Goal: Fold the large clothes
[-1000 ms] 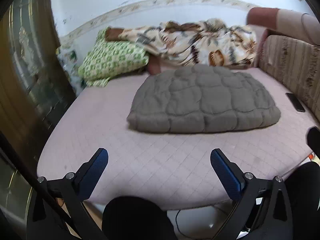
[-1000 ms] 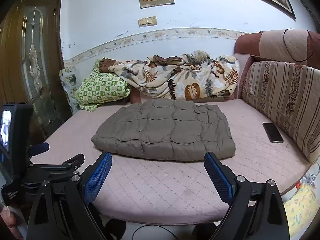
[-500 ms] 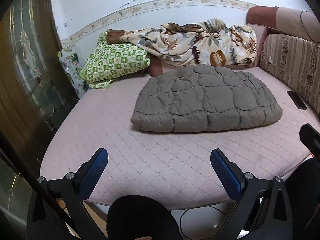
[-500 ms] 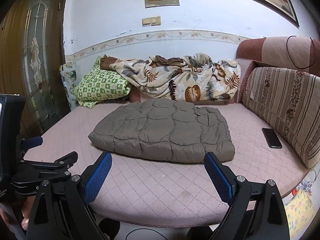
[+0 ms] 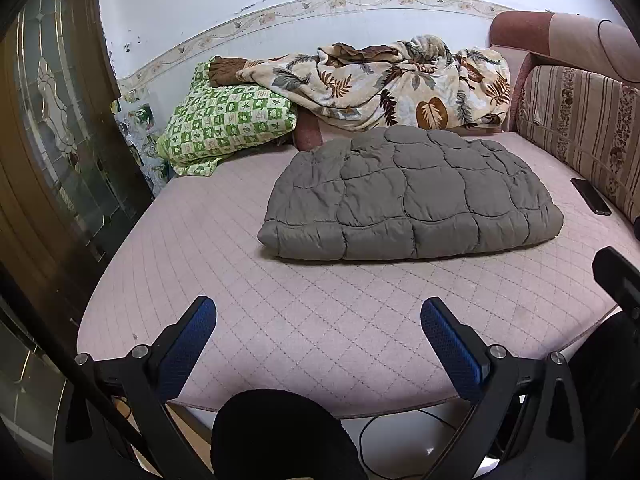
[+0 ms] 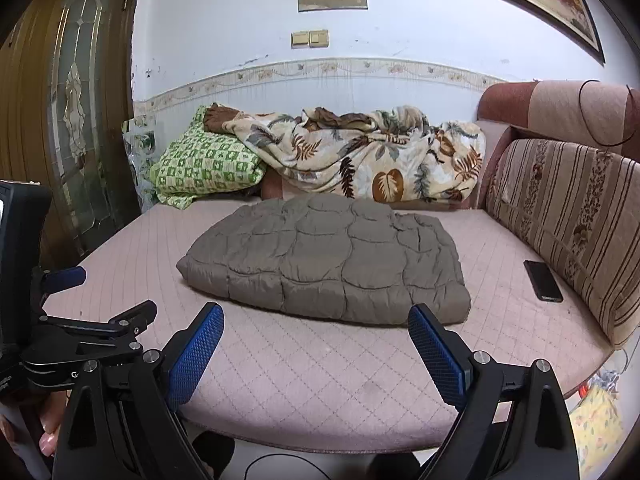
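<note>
A grey quilted padded garment [image 5: 408, 196] lies folded into a flat bundle in the middle of the pink bed [image 5: 248, 288]; it also shows in the right wrist view [image 6: 328, 268]. My left gripper [image 5: 318, 316] is open and empty, above the bed's front edge, well short of the garment. My right gripper [image 6: 316, 328] is open and empty, just in front of the garment's near edge. The left gripper's body [image 6: 60, 320] shows at the left of the right wrist view.
A green patterned pillow [image 5: 228, 116] and a leaf-print blanket [image 5: 392, 80] lie at the back. A striped sofa back [image 6: 568, 220] runs along the right. A black phone [image 6: 543, 280] lies on the bed beside it. A wooden door [image 6: 76, 120] stands left.
Both grippers have tilted up and drawn back a little, so the wall and room show more. The garment has not moved. Both grippers stay open.
</note>
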